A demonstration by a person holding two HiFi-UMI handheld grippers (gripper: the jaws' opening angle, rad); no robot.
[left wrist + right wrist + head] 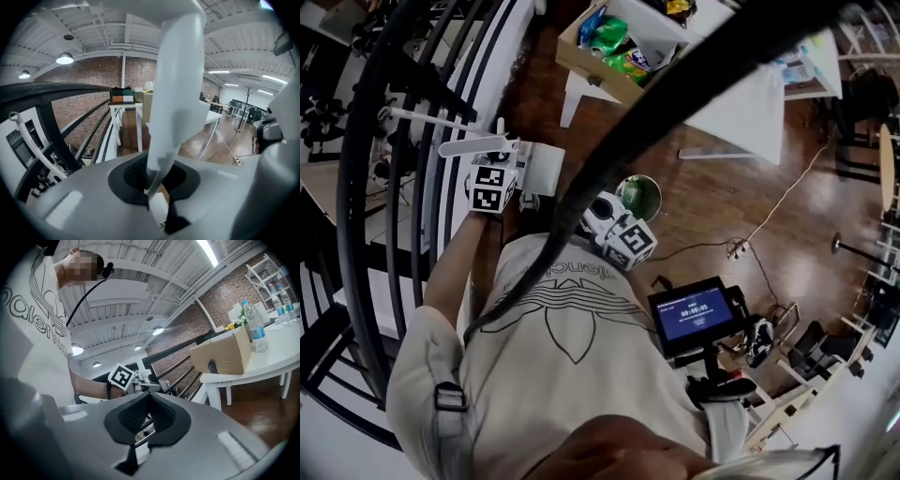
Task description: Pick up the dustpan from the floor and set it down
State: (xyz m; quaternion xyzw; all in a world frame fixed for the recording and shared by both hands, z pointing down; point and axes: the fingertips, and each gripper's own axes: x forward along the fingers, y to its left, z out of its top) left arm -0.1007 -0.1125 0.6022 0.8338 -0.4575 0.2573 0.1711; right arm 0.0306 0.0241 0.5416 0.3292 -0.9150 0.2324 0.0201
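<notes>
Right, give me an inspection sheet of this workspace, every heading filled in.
Surface: brown wooden floor.
Job's things: dustpan, held by its white handle in the left tool.
Clutter: cardboard box of snack packets on the white table; green round container near the person.
Tools: left tool shut on the dustpan handle; right tool shut, nothing in it.
Cables: power strip with a cable trailing over the floor.
Surroundings: black railing at the person's left; brick wall beyond.

Head view dim, vignetted; ceiling lamps (64,58) glare in gripper views; fisheye-warped edges.
</notes>
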